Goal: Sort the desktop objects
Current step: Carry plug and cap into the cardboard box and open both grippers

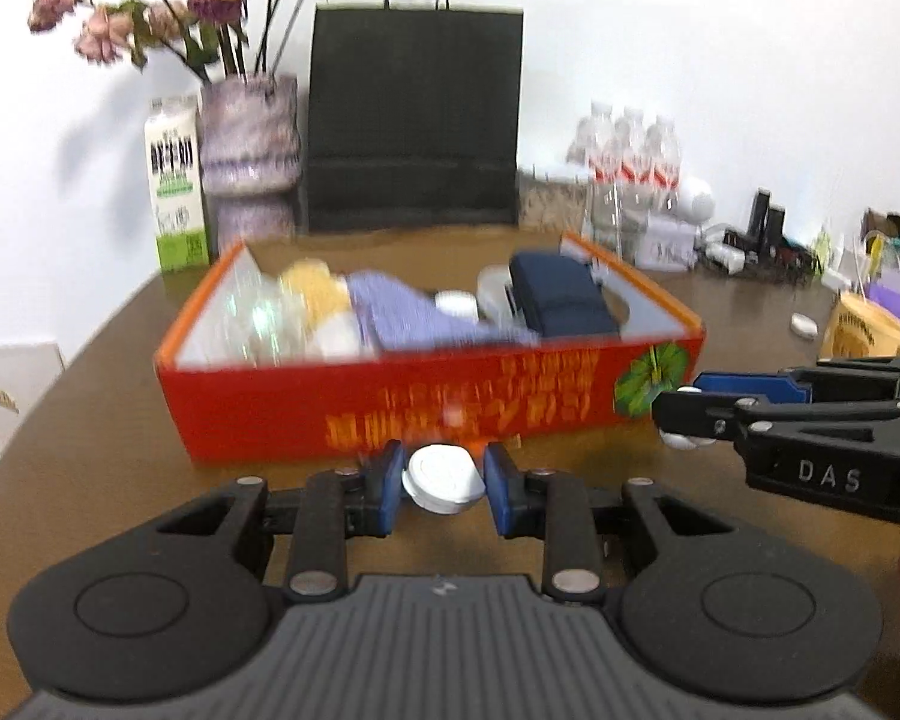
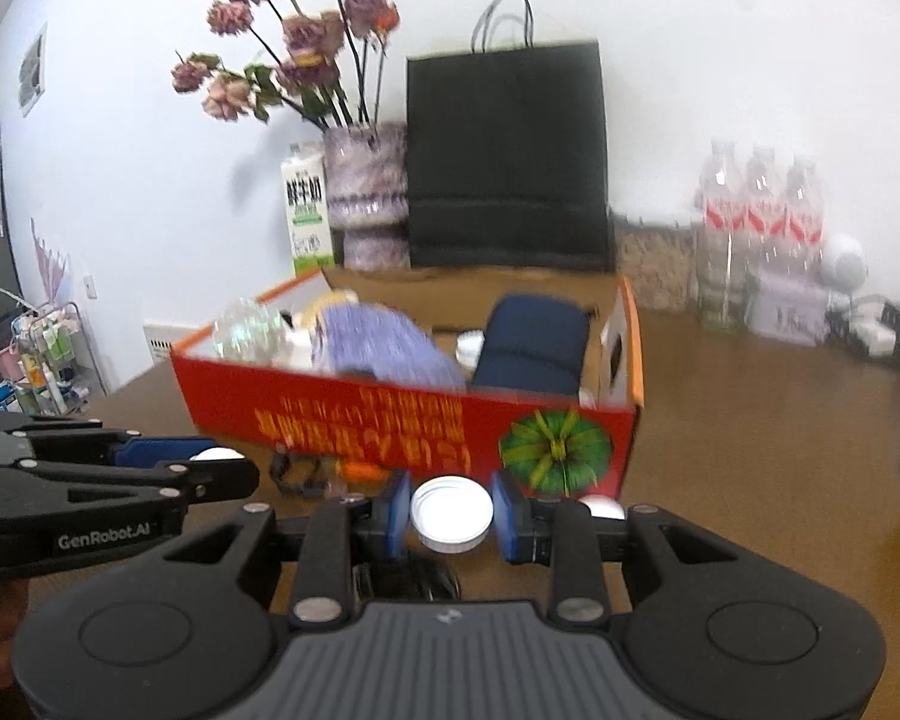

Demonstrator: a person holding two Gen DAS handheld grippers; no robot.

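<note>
White caps: one (image 1: 441, 478) sits clamped between the narrowed fingers of the left gripper (image 1: 442, 489), another (image 2: 452, 513) likewise in the right gripper (image 2: 453, 516), both above the counter (image 1: 120, 468) just before the red box (image 1: 390, 408). Inside lie a purple cloth (image 1: 414, 315), a navy pouch (image 1: 561, 297) and a clear bottle (image 2: 247, 329). Sorting seems mostly done; a small white piece (image 1: 804, 325) remains outside.
</note>
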